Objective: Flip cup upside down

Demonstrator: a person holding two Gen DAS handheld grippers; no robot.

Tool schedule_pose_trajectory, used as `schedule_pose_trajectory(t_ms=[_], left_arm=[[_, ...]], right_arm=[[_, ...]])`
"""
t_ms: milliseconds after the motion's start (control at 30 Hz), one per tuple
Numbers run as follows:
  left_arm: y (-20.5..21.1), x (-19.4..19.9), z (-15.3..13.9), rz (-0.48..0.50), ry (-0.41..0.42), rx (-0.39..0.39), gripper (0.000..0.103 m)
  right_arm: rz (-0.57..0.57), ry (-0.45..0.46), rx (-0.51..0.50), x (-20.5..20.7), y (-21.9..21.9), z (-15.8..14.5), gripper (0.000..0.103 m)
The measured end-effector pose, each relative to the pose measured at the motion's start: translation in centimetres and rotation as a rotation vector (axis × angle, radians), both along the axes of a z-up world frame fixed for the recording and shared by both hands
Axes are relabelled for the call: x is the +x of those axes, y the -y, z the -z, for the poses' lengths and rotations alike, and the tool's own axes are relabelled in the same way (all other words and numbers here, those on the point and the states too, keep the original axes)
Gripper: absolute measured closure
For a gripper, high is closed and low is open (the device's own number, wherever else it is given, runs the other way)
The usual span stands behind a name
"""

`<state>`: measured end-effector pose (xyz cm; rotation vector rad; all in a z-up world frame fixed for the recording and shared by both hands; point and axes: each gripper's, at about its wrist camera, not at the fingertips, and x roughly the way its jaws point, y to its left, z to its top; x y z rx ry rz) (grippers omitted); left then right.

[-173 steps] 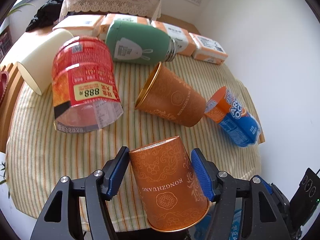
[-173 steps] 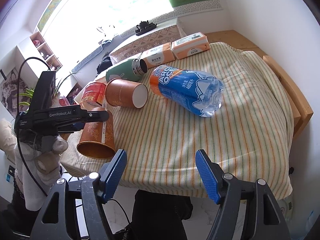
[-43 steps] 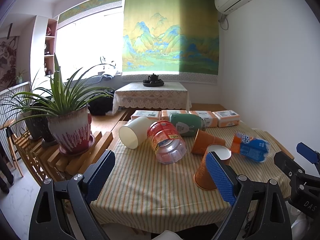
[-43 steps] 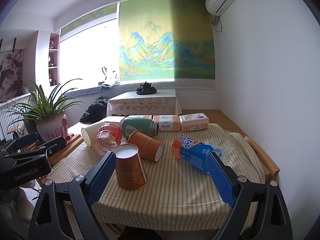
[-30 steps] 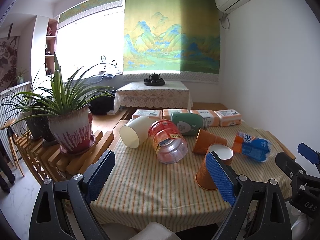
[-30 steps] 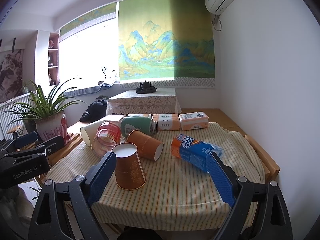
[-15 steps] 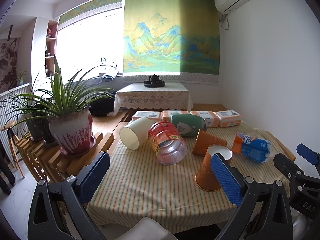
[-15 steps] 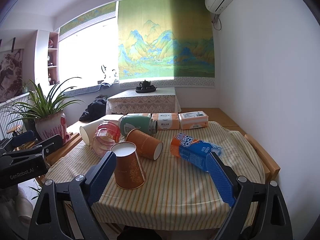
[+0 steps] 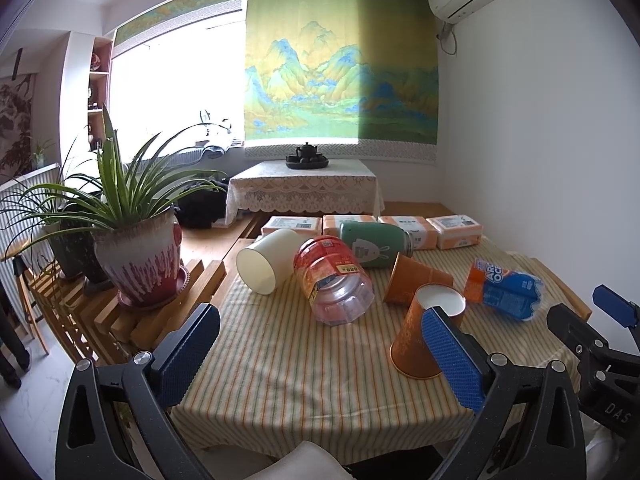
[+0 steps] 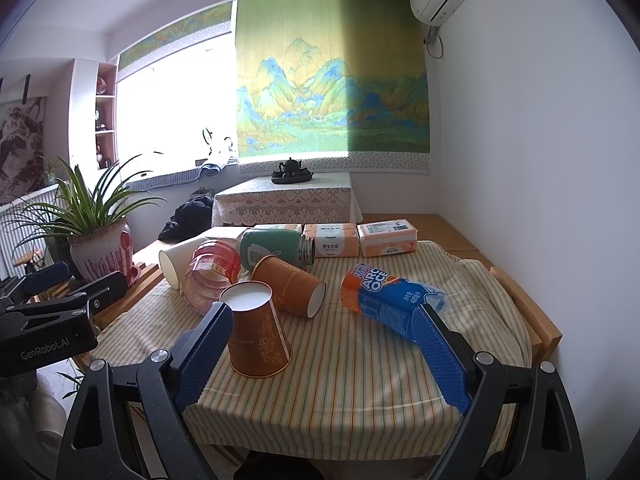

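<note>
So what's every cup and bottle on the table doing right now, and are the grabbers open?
Near orange cup: standing upside down, white base on top.
Second orange cup: lying on its side.
White cup: on its side, mouth facing the camera.
Red jar: on its side.
Green flask: on its side, no lid visible.
Blue bottle: lying down.
Left gripper: open, empty.
Right gripper: open, empty.

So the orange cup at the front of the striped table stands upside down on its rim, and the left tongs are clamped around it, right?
Not quite. The orange cup does stand upside down on its rim on the striped table, but the left tongs are open and drawn back, holding nothing. The left wrist view shows the cup beyond the blue pads, and the right wrist view shows it standing free.
</note>
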<state>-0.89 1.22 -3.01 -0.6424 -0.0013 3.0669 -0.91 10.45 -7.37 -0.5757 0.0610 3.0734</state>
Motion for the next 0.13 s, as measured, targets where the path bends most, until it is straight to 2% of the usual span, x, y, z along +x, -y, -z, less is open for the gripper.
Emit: schedule_pose_trajectory(t_ms=[133], left_arm=[[0.13,-0.24,0.18,-0.006,0.003,-0.002,0.000]], right_arm=[[-0.001,0.007,-0.002,-0.17,-0.08,0.20,0.015]])
